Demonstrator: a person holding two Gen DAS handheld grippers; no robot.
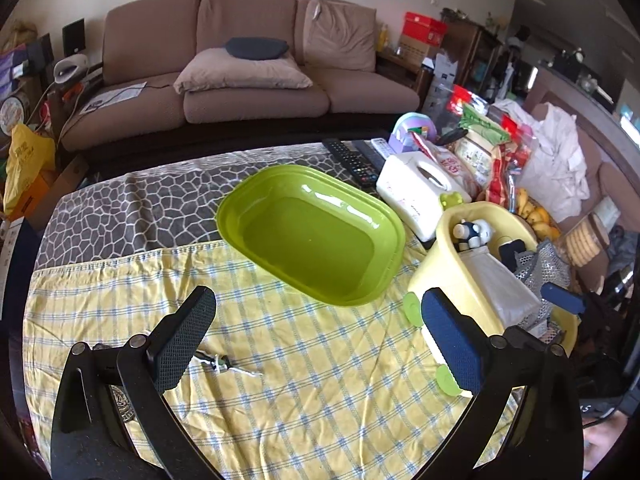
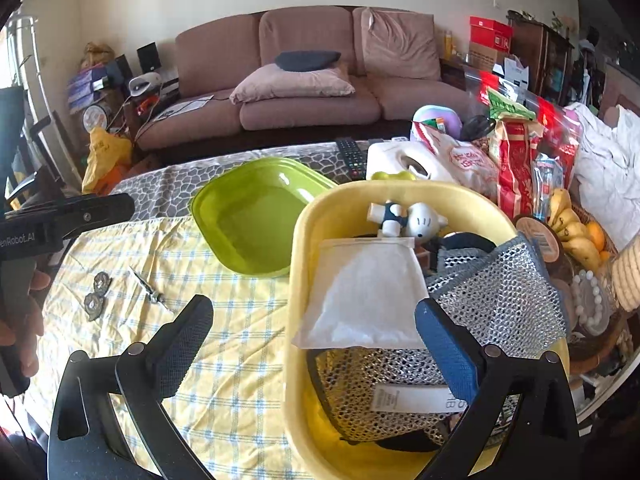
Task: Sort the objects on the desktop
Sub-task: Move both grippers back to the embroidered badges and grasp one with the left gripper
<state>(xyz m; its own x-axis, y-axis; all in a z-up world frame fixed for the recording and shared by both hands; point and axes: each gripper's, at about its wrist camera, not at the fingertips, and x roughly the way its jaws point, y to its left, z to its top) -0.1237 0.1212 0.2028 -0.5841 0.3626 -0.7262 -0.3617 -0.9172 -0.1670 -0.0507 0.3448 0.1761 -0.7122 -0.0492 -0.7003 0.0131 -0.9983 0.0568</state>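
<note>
A lime-green tub (image 1: 312, 236) (image 2: 252, 220) stands empty on the yellow checked cloth (image 1: 280, 360). To its right, a pale yellow basket (image 1: 452, 280) (image 2: 304, 240) holds a white pouch (image 2: 368, 292), a silver mesh bag (image 2: 500, 300) and a small toy figure (image 2: 416, 220). Two dark badges (image 2: 96, 292) and a small metal tool (image 2: 150, 288) (image 1: 224, 362) lie on the cloth at the left. My left gripper (image 1: 320, 340) is open above the cloth, in front of the tub. My right gripper (image 2: 316, 344) is open over the basket's near-left rim. Nothing sits between either pair of fingers.
A white tissue box (image 1: 416, 192), black remotes (image 1: 352, 160), snack bags (image 2: 516, 160) and bananas (image 2: 568, 224) crowd the table's far right. A grey patterned cloth (image 1: 140, 208) covers the table's far side, with a sofa (image 1: 256, 80) beyond. A hand (image 2: 24, 320) holds the left gripper's body at the left edge.
</note>
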